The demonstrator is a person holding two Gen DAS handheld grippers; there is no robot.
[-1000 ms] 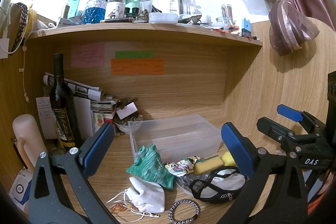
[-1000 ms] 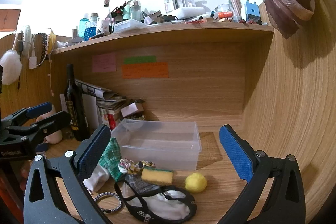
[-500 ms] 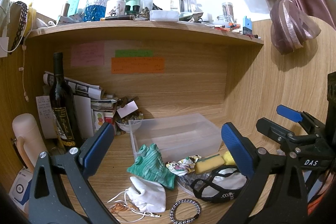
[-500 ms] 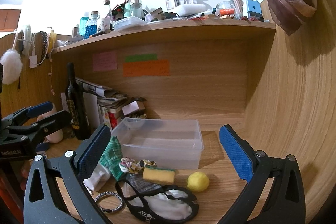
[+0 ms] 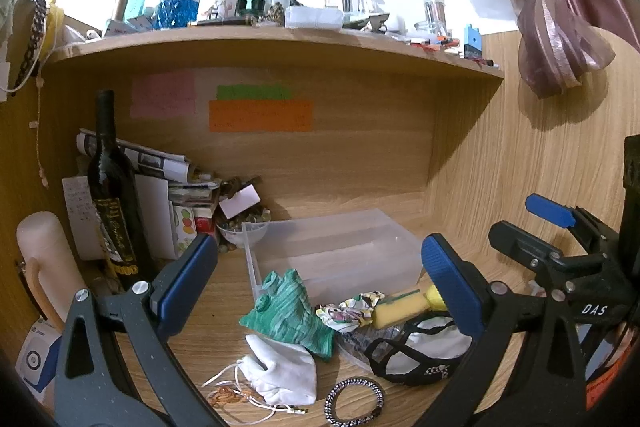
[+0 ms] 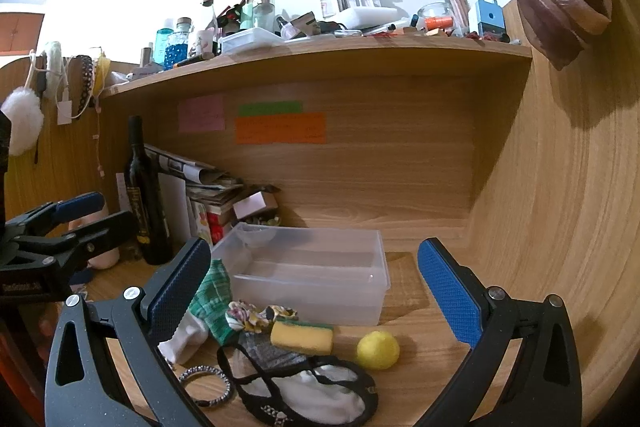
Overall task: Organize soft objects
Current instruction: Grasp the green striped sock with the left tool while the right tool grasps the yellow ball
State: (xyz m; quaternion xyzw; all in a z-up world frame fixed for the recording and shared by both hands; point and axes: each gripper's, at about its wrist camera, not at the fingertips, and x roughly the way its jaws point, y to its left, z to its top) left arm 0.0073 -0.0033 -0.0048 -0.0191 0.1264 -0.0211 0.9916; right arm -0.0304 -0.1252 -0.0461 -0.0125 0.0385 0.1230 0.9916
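Observation:
A clear plastic bin stands empty on the desk. In front of it lie a green knitted cloth, a white pouch, a floral scrunchie, a yellow sponge, a yellow ball, a black-and-white mask and a beaded bracelet. My left gripper is open and empty above the pile. My right gripper is open and empty, nearer the sponge and ball.
A dark wine bottle, papers and books and a small bowl stand at the back left. A cluttered shelf overhangs the desk. A wooden wall is on the right.
Both views have shifted slightly, the grippers easing a little toward the pile. Nothing on the desk has moved and both grippers stay open.

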